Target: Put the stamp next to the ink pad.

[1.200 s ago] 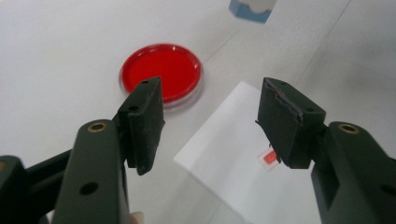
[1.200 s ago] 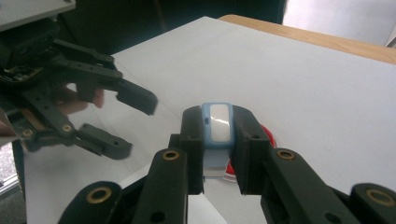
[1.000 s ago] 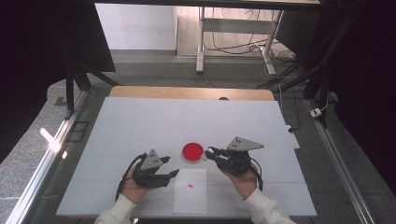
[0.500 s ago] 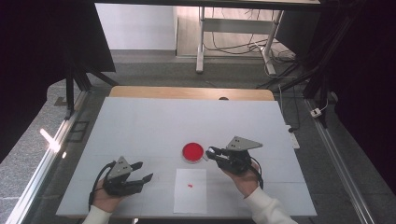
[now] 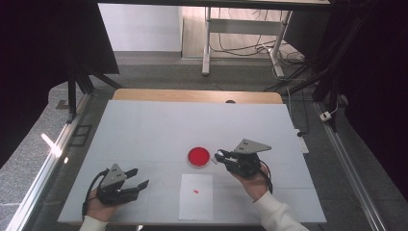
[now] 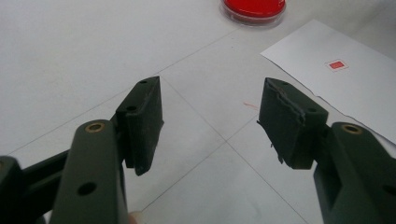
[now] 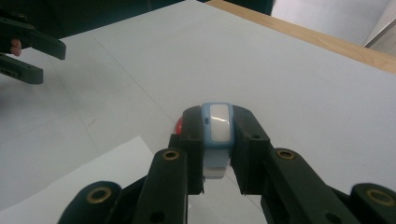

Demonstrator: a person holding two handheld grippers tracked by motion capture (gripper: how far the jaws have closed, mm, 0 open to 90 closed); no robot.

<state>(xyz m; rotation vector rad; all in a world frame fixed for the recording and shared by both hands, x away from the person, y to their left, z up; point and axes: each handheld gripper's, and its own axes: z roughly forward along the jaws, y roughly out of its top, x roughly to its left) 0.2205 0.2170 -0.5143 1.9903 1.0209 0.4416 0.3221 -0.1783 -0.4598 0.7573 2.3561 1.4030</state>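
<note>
Your right gripper point(image 7: 217, 151) clamps the pale-blue device point(image 7: 218, 135) beside the red dish point(image 5: 198, 157), ready to use; left gripper point(image 6: 210, 121) stands half-open, empty (parked clear).

High view sits above the near edge, looking forward and down over the whole white table point(image 5: 159, 125). Left gripper view rides low and close, facing toward 1 o'clock at the red dish point(image 6: 254, 8) and paper sheet point(image 6: 345, 88). Right gripper view hugs the tabletop, facing 10 o'clock; all three share that dish.
</note>
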